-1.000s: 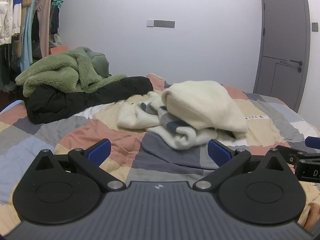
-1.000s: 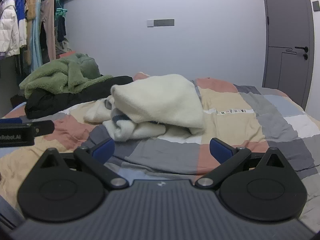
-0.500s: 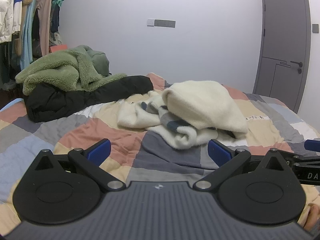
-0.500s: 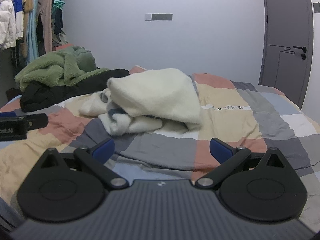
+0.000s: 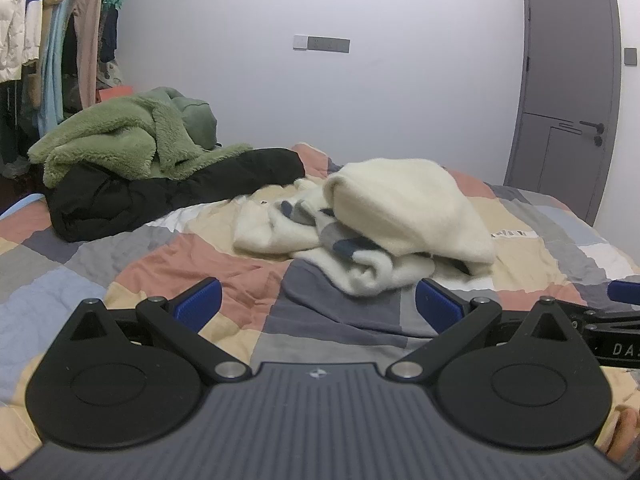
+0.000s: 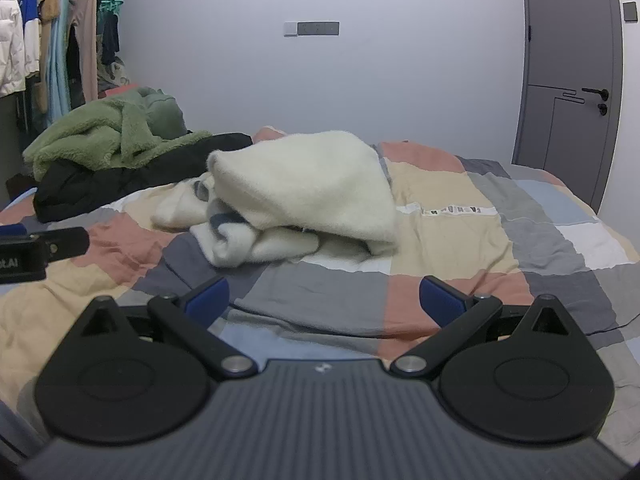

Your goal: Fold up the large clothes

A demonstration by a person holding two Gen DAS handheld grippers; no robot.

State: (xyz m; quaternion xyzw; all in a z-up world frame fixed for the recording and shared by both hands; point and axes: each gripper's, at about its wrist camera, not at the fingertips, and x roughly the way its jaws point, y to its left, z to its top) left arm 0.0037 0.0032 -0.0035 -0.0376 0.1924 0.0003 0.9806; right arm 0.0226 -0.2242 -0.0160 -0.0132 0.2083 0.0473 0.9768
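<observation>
A crumpled cream fleece garment (image 5: pixel 392 212) with grey and navy patches lies bunched in the middle of the patchwork bed quilt (image 5: pixel 200 264); it also shows in the right wrist view (image 6: pixel 304 188). My left gripper (image 5: pixel 318 304) is open and empty, low over the quilt just short of the garment. My right gripper (image 6: pixel 325 298) is open and empty, also short of the garment. Each gripper shows at the edge of the other's view: the right one (image 5: pixel 616 308), the left one (image 6: pixel 40 244).
A green fleece (image 5: pixel 116 136) lies on a black jacket (image 5: pixel 160 192) at the bed's far left. Hanging clothes (image 5: pixel 52 40) fill the left wall. A grey door (image 5: pixel 568 92) stands at the right. A thin cable (image 6: pixel 616 326) lies on the quilt at right.
Both grippers have crept forward toward the cream garment and risen slightly; the right one shifted more. Both stay open. The garment has not moved.
</observation>
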